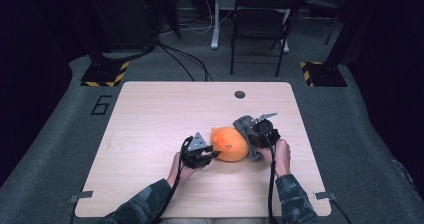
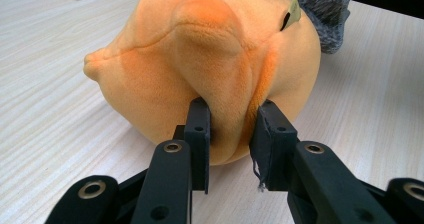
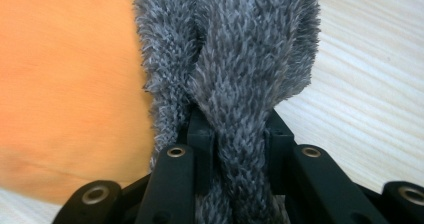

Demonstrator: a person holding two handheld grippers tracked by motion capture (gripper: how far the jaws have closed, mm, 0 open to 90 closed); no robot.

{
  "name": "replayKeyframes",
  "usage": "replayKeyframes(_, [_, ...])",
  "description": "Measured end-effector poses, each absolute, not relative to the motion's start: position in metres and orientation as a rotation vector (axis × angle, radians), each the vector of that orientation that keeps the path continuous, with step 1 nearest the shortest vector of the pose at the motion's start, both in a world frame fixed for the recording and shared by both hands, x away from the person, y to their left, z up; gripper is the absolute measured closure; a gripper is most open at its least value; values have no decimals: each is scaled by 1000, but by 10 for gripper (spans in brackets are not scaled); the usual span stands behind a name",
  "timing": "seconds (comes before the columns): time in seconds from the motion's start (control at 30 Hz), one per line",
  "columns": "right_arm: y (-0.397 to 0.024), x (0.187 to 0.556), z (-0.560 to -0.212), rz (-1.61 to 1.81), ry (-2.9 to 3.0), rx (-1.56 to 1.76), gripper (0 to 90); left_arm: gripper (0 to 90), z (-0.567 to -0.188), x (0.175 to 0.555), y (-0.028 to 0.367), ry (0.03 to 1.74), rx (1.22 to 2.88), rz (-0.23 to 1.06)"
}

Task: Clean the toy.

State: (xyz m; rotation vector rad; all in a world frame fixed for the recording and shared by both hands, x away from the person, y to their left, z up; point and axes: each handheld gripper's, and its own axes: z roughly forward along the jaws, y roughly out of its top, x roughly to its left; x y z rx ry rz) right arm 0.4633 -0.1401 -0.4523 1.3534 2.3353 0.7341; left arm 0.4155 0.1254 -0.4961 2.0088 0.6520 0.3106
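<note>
An orange plush toy [image 1: 229, 144] lies on the table [image 1: 150, 114], a little toward the near right of the middle, between the two grippers. The left gripper [image 1: 206, 155] comes at it from the left side — in the left gripper view its jaws are pinching a fold of the orange plush [image 2: 220, 69], the fabric bunched between the two black pads. The right gripper [image 1: 251, 134] sits on the toy's other side, where a grey fuzzy piece [image 1: 244, 125] lies against the orange body. In the right gripper view the jaws are pressed on a strip of that grey fuzz [image 3: 240, 84] — the strip runs up between them, with the orange plush [image 3: 70, 84] just beside it on the left. A small round hole [image 1: 240, 94] marks the table near its far edge, well apart from the toy.
</note>
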Motion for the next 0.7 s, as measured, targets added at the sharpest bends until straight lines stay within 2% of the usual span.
replayKeyframes(0.2, [-144,469,-462,673,2320,1400,725,709,-497,416,127,663,2004,312])
replayKeyframes(0.5, [-132,449,-412,878,2240,1268,727,709,-497,416,127,666,2002,311])
replayKeyframes(0.7, [-98,429,-392,1023,2291,1107,727,709,-496,413,123,656,2007,333])
